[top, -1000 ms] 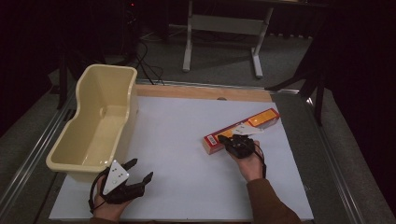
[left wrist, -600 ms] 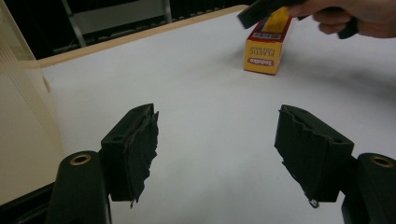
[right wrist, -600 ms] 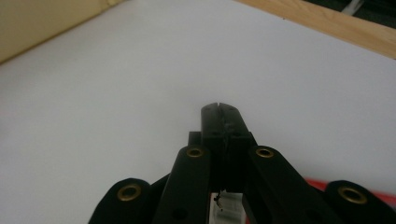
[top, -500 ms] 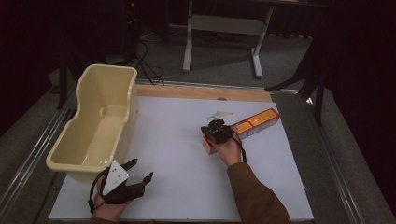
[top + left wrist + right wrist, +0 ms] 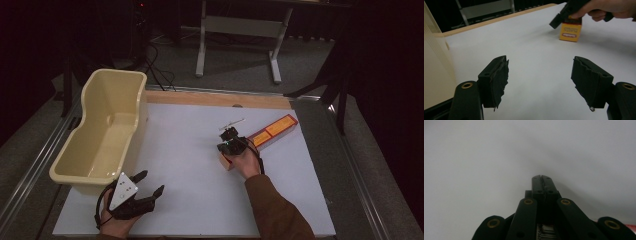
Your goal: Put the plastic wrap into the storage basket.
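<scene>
A long orange box [image 5: 274, 131] lies slantwise on the white table top, and its near end [image 5: 570, 31] faces my left gripper. My right gripper [image 5: 229, 134] hovers over that near end and points away from the person. Its jaws [image 5: 541, 178] are shut tight with nothing between them, and a barcoded strip of the box [image 5: 546, 230] shows just beneath it. Whether it touches the box I cannot tell. My left gripper [image 5: 151, 182] rests at the front left of the table, open, with only bare table between its pads [image 5: 496, 80].
A deep cream tub [image 5: 140, 120] stands along the table's left side, close beside my left gripper, and its wall [image 5: 434, 70] shows there too. A wooden strip [image 5: 215, 99] runs along the table's far edge. Beyond it a metal stand [image 5: 240, 25] stands on the floor.
My right gripper has slid left along the box, from about its middle to its near end, and has held there for the last half second. The left gripper and the box have stayed put.
</scene>
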### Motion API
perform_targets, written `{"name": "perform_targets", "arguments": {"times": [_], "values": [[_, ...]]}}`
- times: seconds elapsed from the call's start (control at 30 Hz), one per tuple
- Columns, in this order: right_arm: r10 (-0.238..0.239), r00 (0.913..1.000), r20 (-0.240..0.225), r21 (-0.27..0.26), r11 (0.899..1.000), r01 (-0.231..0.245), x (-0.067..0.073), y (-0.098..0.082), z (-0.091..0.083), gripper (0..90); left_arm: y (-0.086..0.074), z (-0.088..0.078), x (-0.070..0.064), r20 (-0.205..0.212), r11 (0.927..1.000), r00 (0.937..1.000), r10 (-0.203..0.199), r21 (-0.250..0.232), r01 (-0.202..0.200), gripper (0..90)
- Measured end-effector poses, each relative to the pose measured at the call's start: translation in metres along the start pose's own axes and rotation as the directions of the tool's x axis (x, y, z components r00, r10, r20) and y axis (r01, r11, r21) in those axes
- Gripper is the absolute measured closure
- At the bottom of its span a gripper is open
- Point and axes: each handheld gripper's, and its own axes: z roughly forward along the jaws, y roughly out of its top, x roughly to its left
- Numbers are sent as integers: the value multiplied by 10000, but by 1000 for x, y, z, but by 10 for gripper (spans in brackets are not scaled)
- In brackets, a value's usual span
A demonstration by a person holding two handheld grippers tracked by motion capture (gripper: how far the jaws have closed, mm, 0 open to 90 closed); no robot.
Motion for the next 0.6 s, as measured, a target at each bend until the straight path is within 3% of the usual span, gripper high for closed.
{"name": "perform_targets", "arguments": {"times": [0.13,0.3,0.6], "values": [[-265,9994,200,372,9990,257,7,-18,-14,900,0,0,-1,-2,10000,10000,16,14,-16,296],[-121,9997,205,671,9977,107,7,-52,-38,900,0,0,-2,-13,10000,10000,49,38,-49,296],[454,9973,574,826,9953,-500,-15,-124,-83,900,0,1,-3,-28,9999,9999,103,26,-103,297]]}}
